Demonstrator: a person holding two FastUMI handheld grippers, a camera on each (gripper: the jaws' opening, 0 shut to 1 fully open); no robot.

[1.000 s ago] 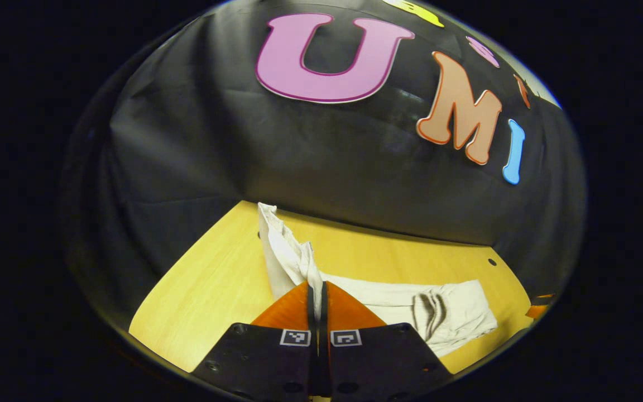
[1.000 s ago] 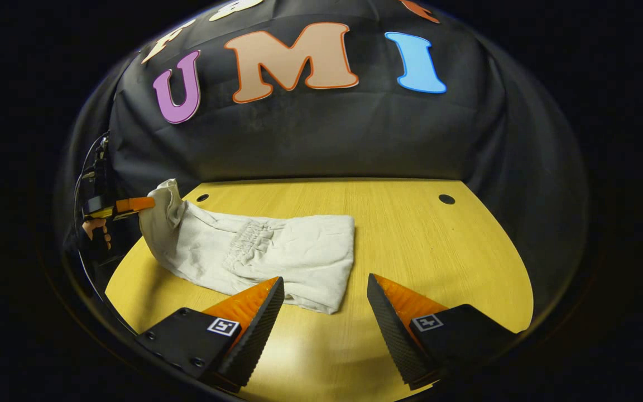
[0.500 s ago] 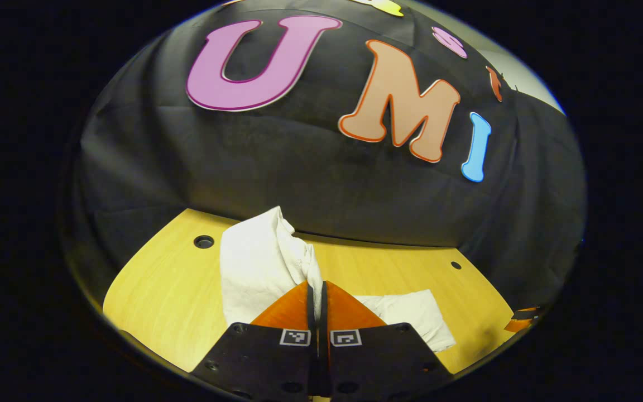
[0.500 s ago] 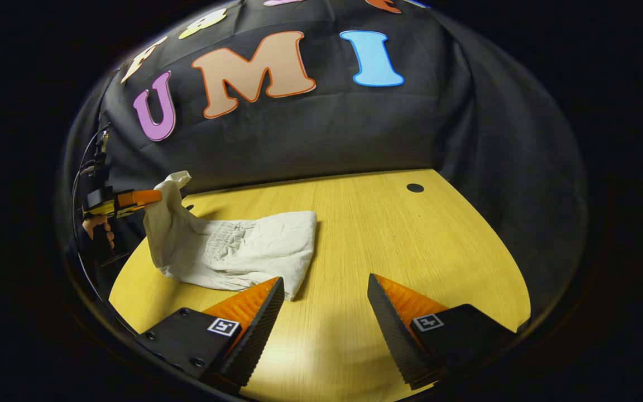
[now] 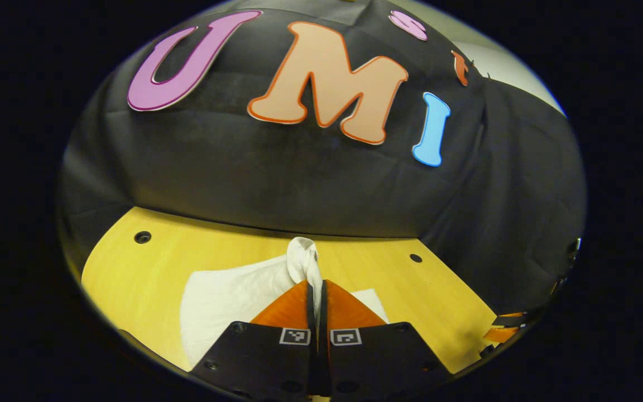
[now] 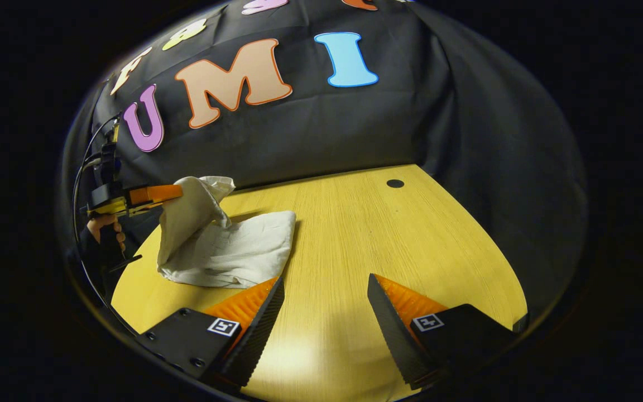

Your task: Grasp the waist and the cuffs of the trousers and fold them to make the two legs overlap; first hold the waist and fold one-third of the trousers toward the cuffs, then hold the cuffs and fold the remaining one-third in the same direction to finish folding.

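The left claw (image 5: 316, 290) is pressed closed on a fold of the trousers (image 5: 232, 301), with a bunched tuft of pale cloth poking up just past its fingertips. The cloth it grips is lifted off the table (image 5: 132, 273); from the claw the fabric drops away to its left and lower down, spreading into a flat white sheet that lies on the yellow wood. A small corner of the same cloth shows just to the right of the claw. Farther ahead of the claw the table runs to the black cloth wall (image 5: 299, 178), and two small dark holes sit in the tabletop, one far to the left and one ahead to the right.

In the right gripper view the left claw (image 6: 173, 192) shows far off to the left, held by a hand (image 6: 106, 229) on its handle, with the trousers (image 6: 226, 251) hanging from its tip and draping down onto a folded stack on the table (image 6: 383, 234).

The right claw (image 6: 324, 287) stands wide open and holds nothing, its two fingers well apart above the bare wood. The folded trousers lie just ahead of its left finger (image 6: 254, 312), near but apart from it as far as I can tell. Ahead of and to the right of this claw the table stretches to the wall, with one dark hole (image 6: 394, 183) near the far edge.
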